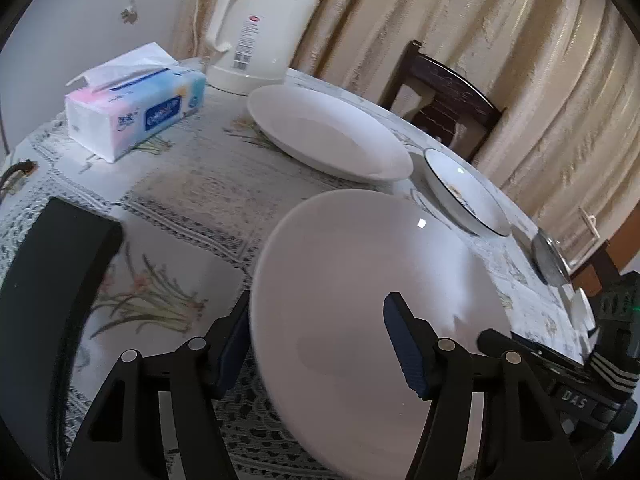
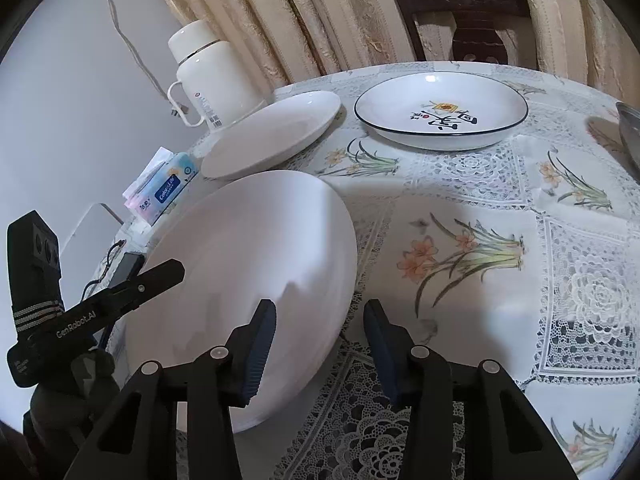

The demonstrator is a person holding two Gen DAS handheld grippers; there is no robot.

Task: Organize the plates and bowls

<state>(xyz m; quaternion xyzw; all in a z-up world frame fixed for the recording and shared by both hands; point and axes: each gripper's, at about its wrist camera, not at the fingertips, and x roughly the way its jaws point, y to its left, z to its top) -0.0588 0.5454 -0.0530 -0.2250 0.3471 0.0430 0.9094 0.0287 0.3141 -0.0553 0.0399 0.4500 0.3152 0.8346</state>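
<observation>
Here, near plate [image 1: 360,300] tilted off the counter [image 1: 192,200], left gripper [image 1: 316,344] fingers straddling its rim, grip unclear. Right gripper [image 2: 320,344] spread, empty. Likely destined for far plate [image 1: 324,132]; patterned bowl [image 2: 440,110] right.

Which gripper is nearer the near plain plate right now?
Both are at it, the left slightly nearer. The left gripper has its open jaws astride the plate rim. The right gripper is open at the plate's opposite edge, one jaw over the rim, one beside it.
</observation>
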